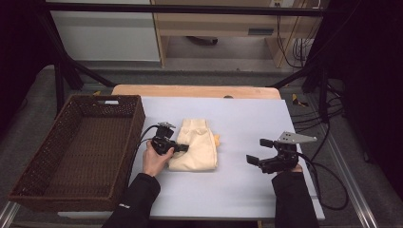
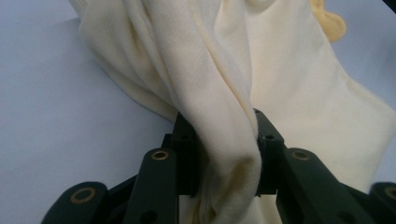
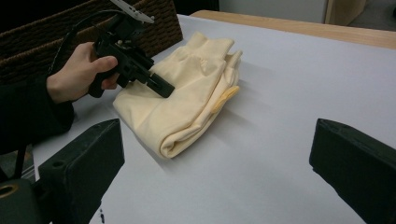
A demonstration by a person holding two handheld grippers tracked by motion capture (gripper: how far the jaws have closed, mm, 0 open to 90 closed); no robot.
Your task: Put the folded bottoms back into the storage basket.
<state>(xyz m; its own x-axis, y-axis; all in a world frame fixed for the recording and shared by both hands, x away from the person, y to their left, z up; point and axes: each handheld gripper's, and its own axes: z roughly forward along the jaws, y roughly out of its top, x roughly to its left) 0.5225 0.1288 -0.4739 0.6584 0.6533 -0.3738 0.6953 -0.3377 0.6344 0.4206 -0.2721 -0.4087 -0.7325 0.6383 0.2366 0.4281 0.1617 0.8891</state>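
Overhead, the folded cream-yellow cotton garment (image 1: 197,145) lies mid-bench beside the dark woven wicker basket (image 1: 76,149), which holds nothing, the left tool (image 1: 183,148) at the garment's left edge. Along the left tool's jaws, they pinch a bunched fold of garment (image 2: 233,140). From the right tool (image 3: 215,168), its jaws gape over bare bench (image 3: 280,140), well apart from the garment.

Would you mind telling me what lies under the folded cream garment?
The garment lies on the pale sheet covering the table. A yellow bit pokes out between its folds on one side; what it belongs to is covered. The left tool pinches one edge.
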